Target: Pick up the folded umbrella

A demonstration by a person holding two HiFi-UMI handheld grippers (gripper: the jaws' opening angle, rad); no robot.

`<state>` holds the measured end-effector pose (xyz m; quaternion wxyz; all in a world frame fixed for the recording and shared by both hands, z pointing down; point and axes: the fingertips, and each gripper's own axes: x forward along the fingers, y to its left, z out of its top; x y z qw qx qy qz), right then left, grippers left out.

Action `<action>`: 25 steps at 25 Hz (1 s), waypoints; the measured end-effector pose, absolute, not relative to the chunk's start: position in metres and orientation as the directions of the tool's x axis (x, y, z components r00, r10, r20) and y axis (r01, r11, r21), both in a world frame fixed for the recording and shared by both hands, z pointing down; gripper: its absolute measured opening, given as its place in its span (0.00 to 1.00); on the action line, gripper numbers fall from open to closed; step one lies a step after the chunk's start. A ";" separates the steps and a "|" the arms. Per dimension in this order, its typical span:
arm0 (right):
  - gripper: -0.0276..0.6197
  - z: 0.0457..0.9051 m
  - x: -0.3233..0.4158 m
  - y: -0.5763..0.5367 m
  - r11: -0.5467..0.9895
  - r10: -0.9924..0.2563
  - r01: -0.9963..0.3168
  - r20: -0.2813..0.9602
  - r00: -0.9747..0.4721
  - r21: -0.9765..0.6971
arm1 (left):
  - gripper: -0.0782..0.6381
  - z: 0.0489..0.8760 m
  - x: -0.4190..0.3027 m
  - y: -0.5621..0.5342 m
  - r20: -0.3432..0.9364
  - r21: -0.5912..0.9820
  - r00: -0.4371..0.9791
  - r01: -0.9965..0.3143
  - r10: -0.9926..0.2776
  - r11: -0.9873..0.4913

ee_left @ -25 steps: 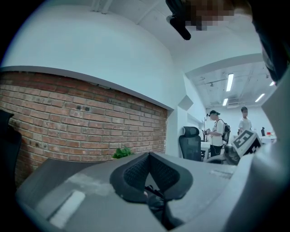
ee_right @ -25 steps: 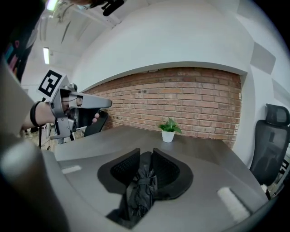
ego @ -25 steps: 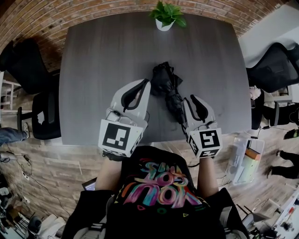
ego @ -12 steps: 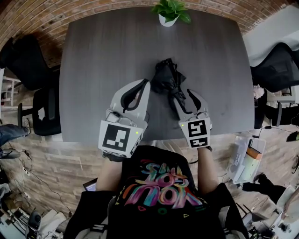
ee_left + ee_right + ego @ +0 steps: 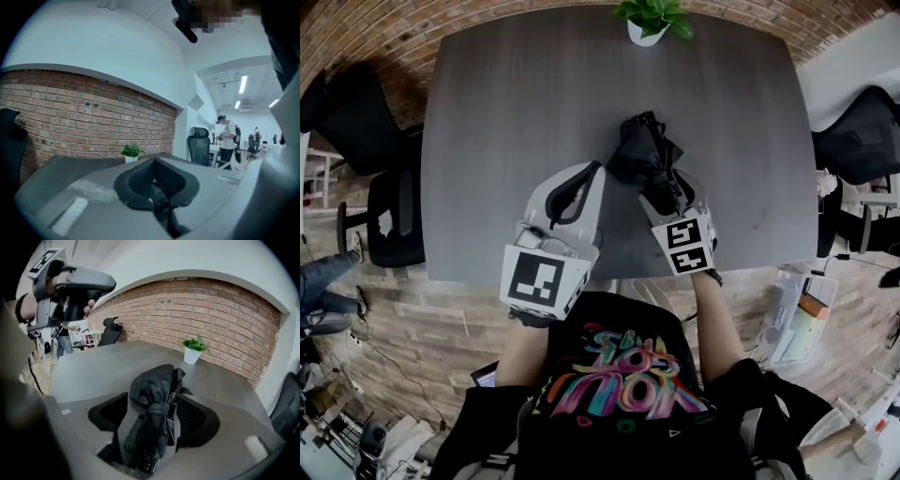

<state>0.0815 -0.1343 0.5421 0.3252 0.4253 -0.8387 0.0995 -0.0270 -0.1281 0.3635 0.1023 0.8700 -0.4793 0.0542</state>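
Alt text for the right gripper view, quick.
A folded black umbrella lies on the grey table between the right gripper's jaws, which stand wide apart and have just been opening. A potted plant stands farther back by the brick wall.

Shows crumpled matt black cloth on the folded umbrella (image 5: 152, 413), matt dark-grey wood grain across the table (image 5: 516, 141), rough red brick on the wall (image 5: 211, 319), smooth white pot (image 5: 191, 355).
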 end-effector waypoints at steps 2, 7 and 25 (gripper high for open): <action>0.55 0.550 0.082 -0.139 0.598 -0.651 -0.797 0.630 -0.423 0.083 | 0.11 0.362 -0.030 -0.129 0.184 0.108 0.536 -0.844 -0.824 -0.525; 0.57 0.570 0.087 -0.146 0.577 -0.634 -0.813 0.672 -0.384 0.080 | 0.11 0.364 -0.035 -0.132 0.180 0.098 0.534 -0.846 -0.826 -0.525; 0.54 0.620 0.085 -0.164 0.556 -0.504 -0.830 0.810 -0.302 0.037 | 0.11 0.358 -0.056 -0.142 0.189 0.105 0.487 -0.874 -0.853 -0.475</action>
